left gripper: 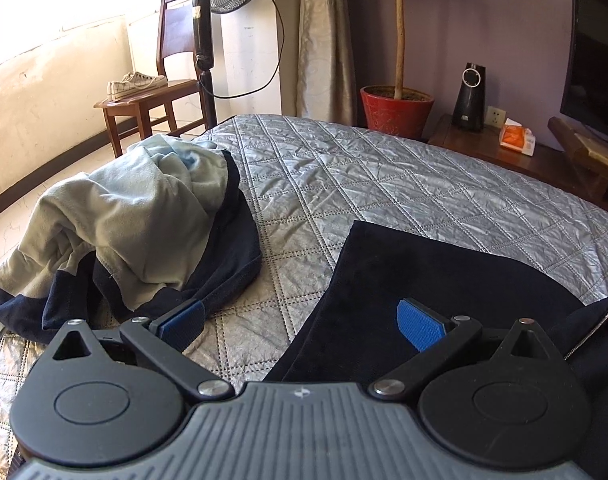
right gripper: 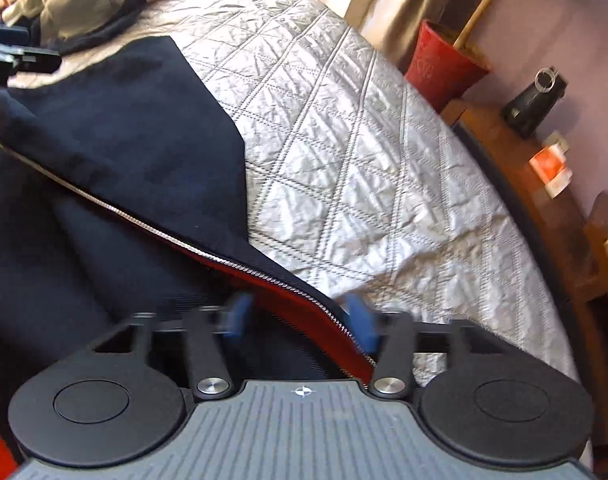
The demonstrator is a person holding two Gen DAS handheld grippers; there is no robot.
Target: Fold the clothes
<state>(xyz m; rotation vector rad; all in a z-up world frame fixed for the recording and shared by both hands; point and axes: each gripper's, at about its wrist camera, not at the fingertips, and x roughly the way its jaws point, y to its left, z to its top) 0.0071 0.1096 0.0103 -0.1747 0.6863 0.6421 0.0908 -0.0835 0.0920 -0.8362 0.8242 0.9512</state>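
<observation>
My left gripper (left gripper: 299, 326) hangs with its jaws spread wide and nothing between them, over the near left edge of the dark navy jacket (left gripper: 444, 276) spread on the quilted silver bedspread (left gripper: 384, 176). My right gripper (right gripper: 297, 318) straddles the jacket's zipper edge (right gripper: 336, 316) and red lining, its blurred pads (right gripper: 360, 320) apart and not visibly pressing. A rumpled pile of clothes (left gripper: 135, 216) lies far left.

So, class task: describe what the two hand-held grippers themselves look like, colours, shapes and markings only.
Both match. The left gripper has a grey ribbed body with a small white crosshair mark, two round black discs, black linkage arms on silver pivot pins, and blue textured finger pads. The right gripper is built the same, its blue pads blurred. No cables, hands or sleeves show.
</observation>
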